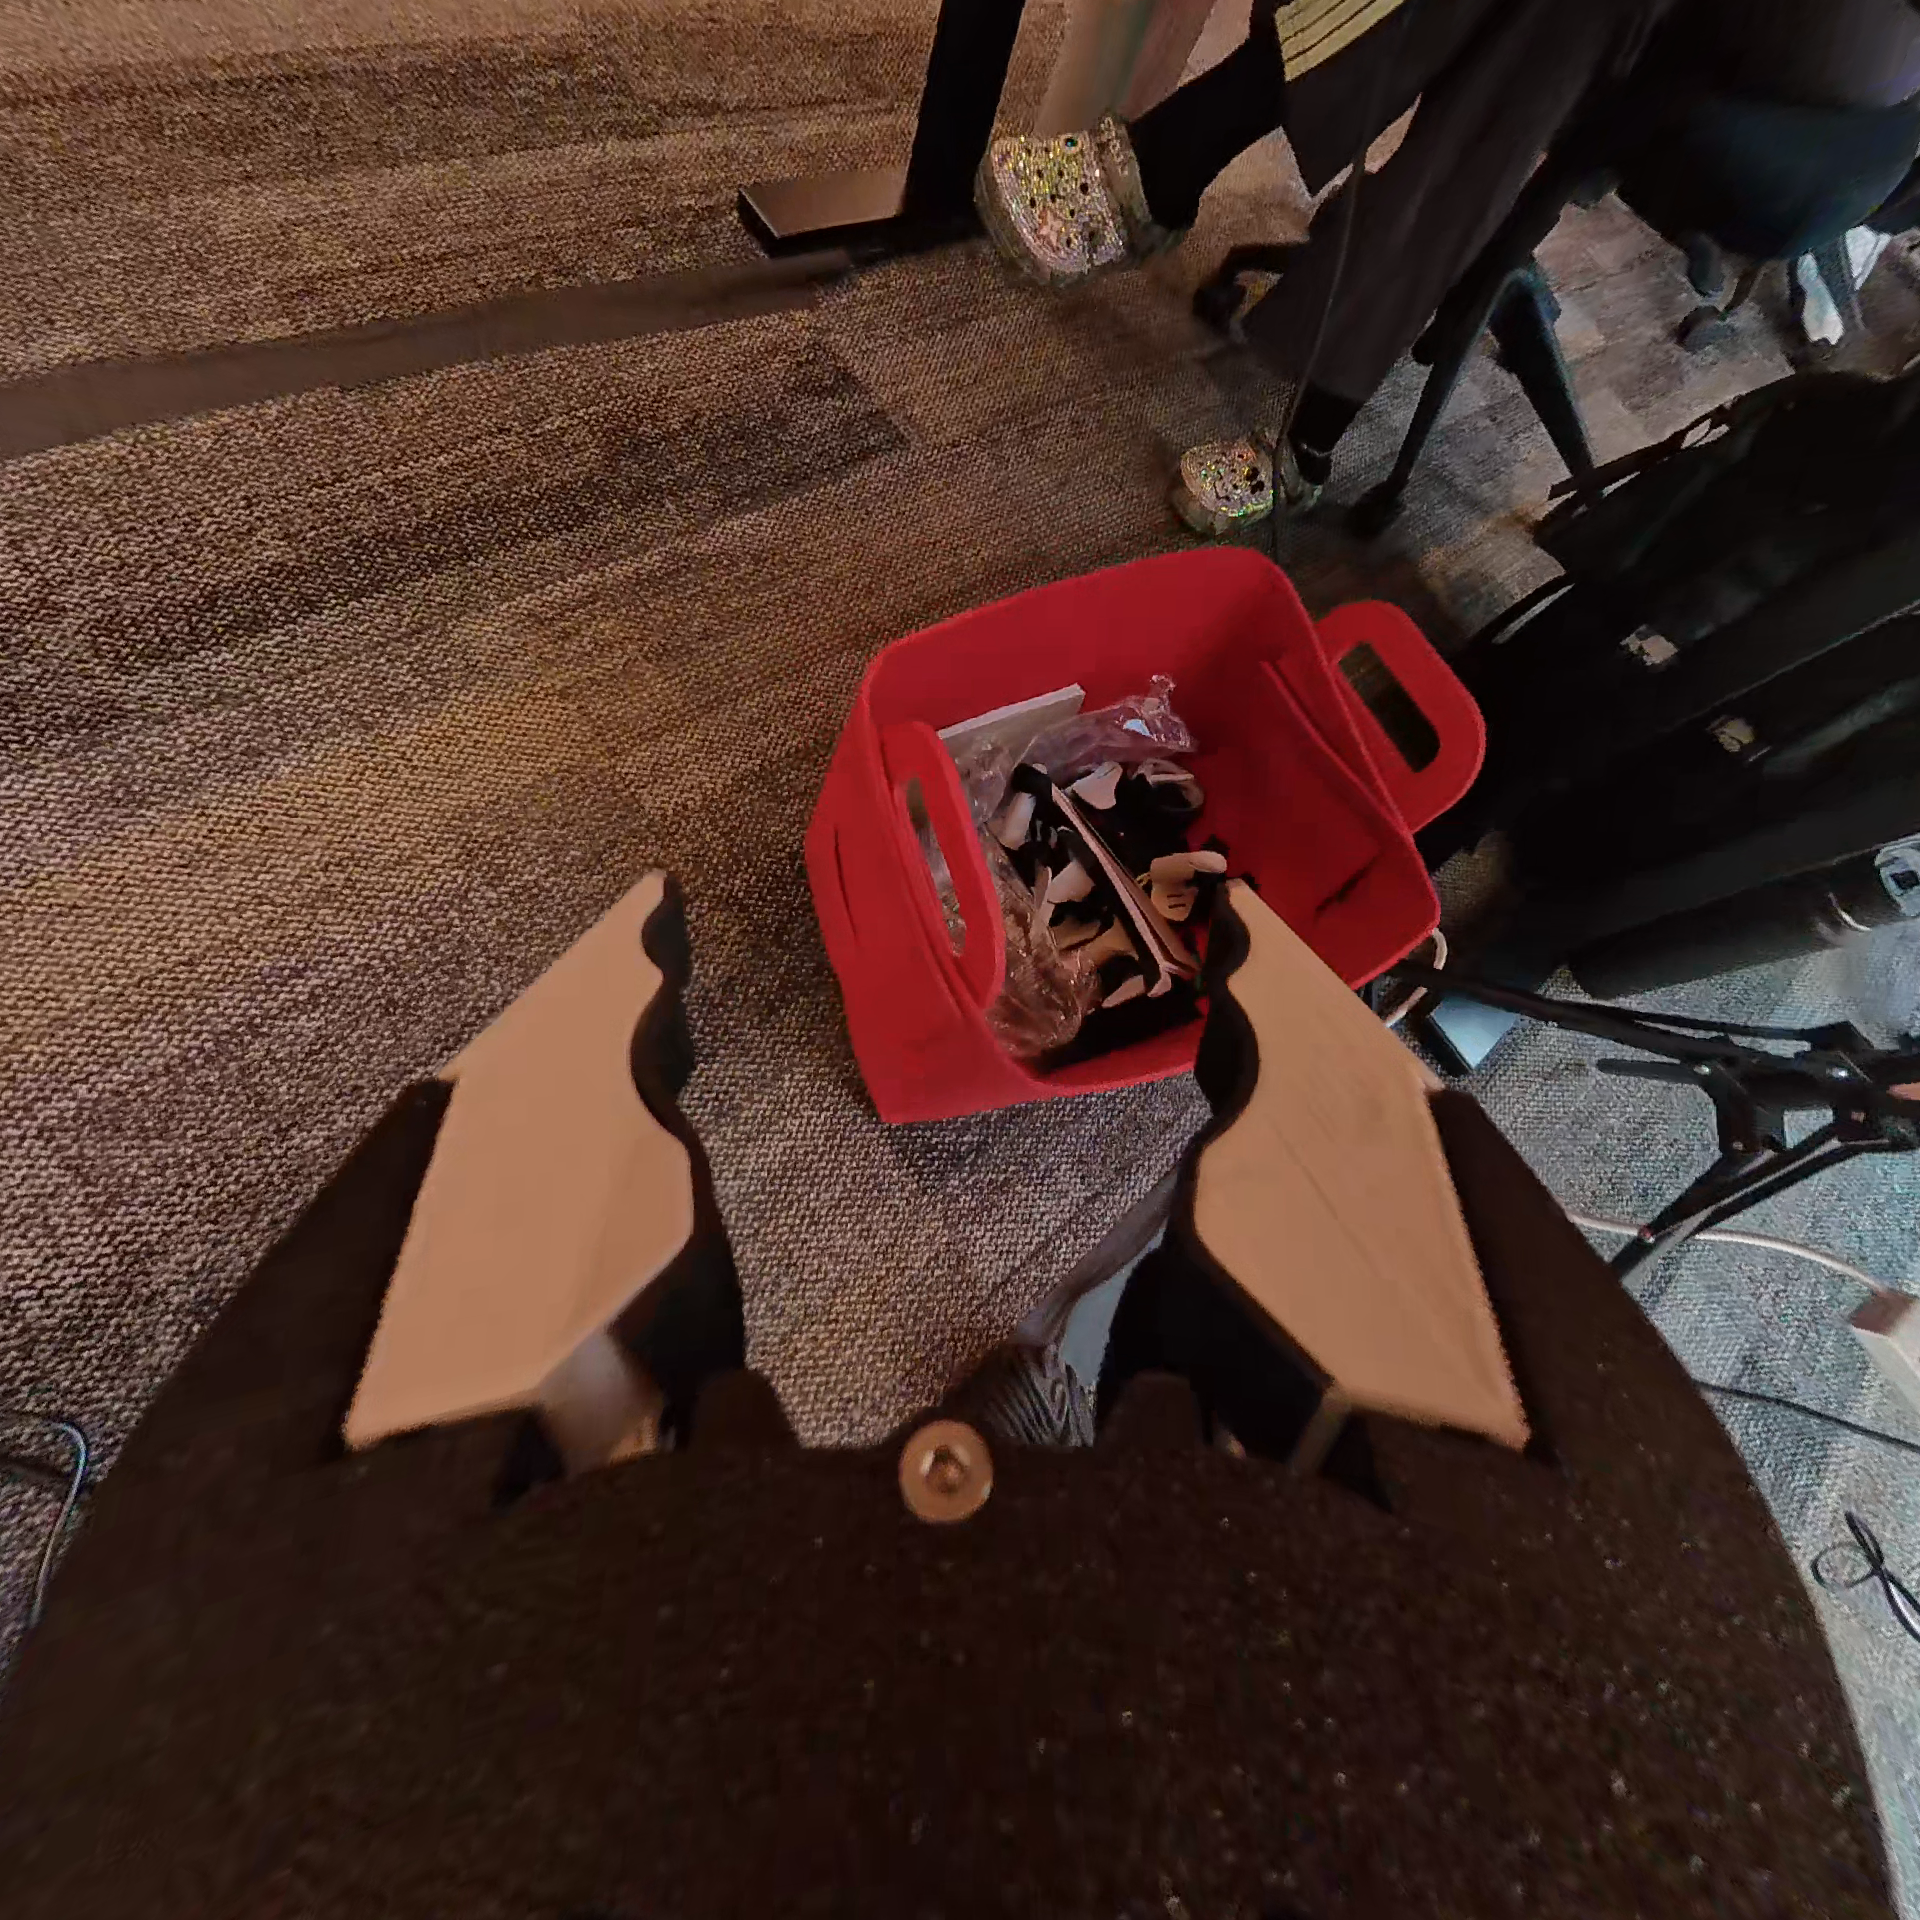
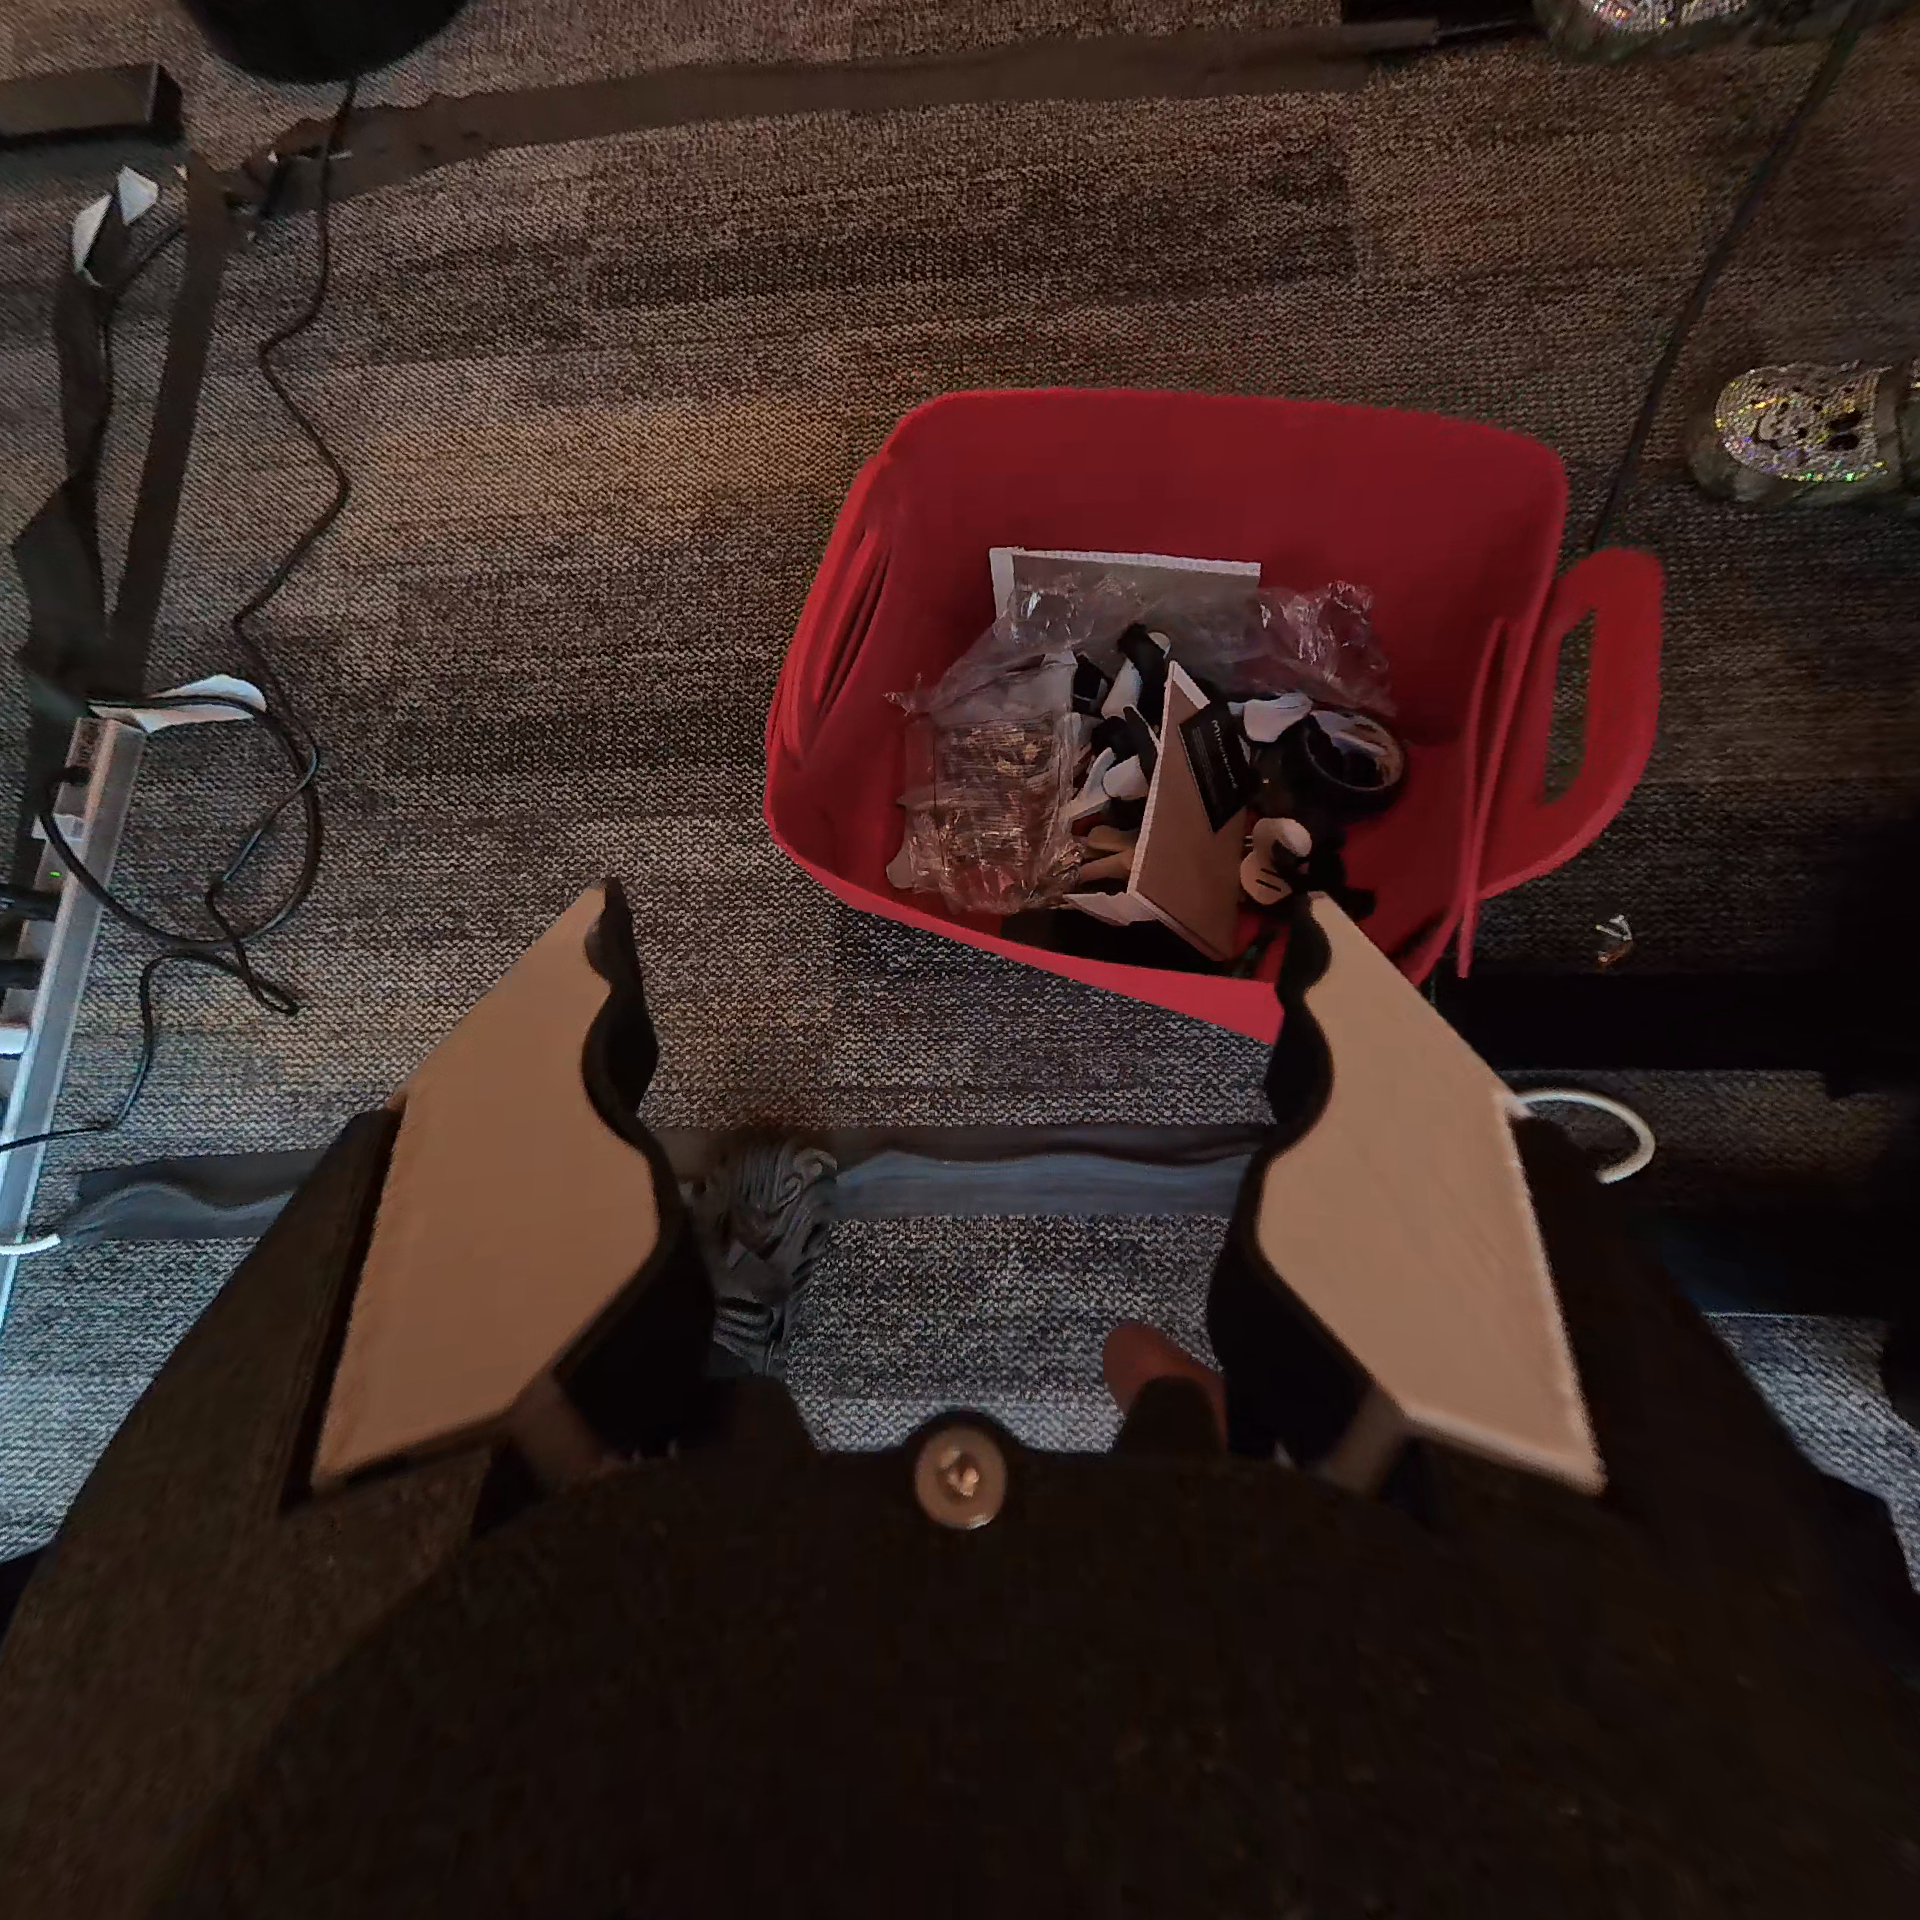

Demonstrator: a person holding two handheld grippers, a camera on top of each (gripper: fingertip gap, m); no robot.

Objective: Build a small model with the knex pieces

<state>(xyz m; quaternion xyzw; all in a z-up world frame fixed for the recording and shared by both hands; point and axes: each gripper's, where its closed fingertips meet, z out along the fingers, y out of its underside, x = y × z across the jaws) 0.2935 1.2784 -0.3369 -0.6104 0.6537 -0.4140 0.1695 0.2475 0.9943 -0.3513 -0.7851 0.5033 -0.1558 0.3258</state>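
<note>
A red felt basket (image 1: 1309, 748) with two handles stands on the carpet, also in the right wrist view (image 2: 1195, 468). It holds clear plastic bags (image 2: 987, 790), a brown card (image 2: 1184, 842) and several black and white small parts (image 2: 1122, 727). My left gripper (image 1: 945, 894) is open and empty, held above the carpet with its right finger over the basket's near rim. My right gripper (image 2: 961, 904) is open and empty, above the carpet just before the basket's near rim.
A person's sparkly shoes (image 1: 1060, 187) and dark trouser legs stand behind the basket, next to black table legs (image 1: 935, 114). A black tripod (image 1: 1766, 1122) and cables lie at right. A power strip (image 2: 62, 862) with black cables (image 2: 281, 499) lies at left. A grey shoe (image 2: 764, 1236) shows below.
</note>
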